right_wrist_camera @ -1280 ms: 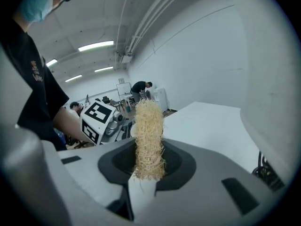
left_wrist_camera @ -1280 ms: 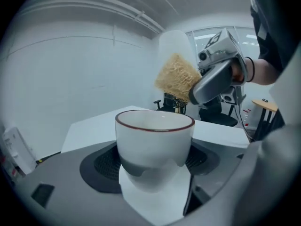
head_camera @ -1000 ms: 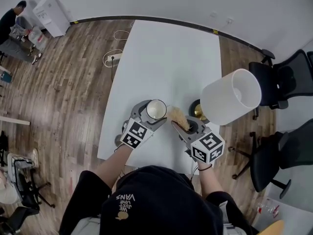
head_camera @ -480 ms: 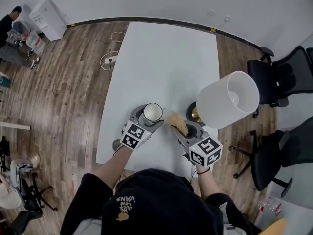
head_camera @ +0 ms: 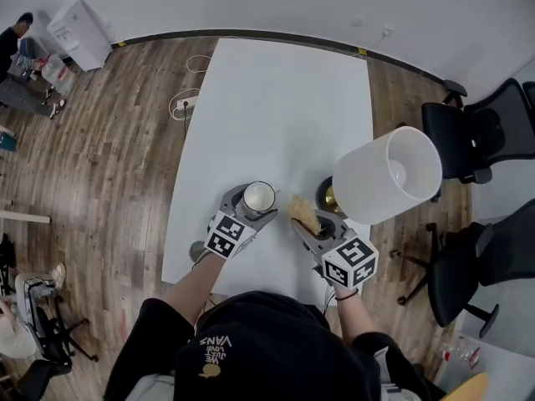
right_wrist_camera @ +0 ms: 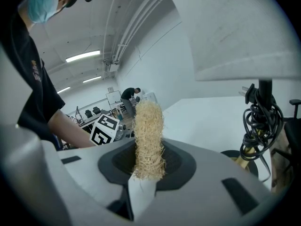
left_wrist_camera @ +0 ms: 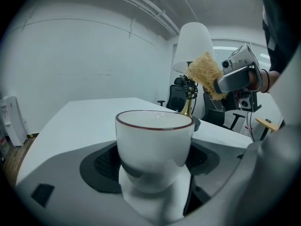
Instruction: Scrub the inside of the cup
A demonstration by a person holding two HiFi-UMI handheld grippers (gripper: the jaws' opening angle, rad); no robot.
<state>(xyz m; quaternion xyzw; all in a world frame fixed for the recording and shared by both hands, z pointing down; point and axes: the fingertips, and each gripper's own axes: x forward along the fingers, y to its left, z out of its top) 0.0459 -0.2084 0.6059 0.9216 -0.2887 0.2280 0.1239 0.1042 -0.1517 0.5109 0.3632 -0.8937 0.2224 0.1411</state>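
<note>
A white cup (head_camera: 258, 197) with a thin dark rim (left_wrist_camera: 155, 145) is held upright in my left gripper (head_camera: 251, 207), whose jaws are shut on its sides. Its inside looks empty. My right gripper (head_camera: 308, 222) is shut on a tan fibrous scrubber (head_camera: 303, 211) (right_wrist_camera: 148, 140) that sticks up between its jaws. In the head view the scrubber is a little to the right of the cup and apart from it. The left gripper view shows the scrubber (left_wrist_camera: 205, 73) raised above and beyond the cup's right side.
A lamp with a large white shade (head_camera: 389, 175) and a brass stem on a dark base (head_camera: 330, 193) stands just right of the right gripper, its black cord (right_wrist_camera: 260, 121) coiled on the stem. The white table (head_camera: 284, 98) stretches away ahead. Black office chairs (head_camera: 472, 140) stand at the right.
Both grippers have drifted slightly toward the table's near edge, the cup and the scrubber still in them. The gap between cup and scrubber is about the same.
</note>
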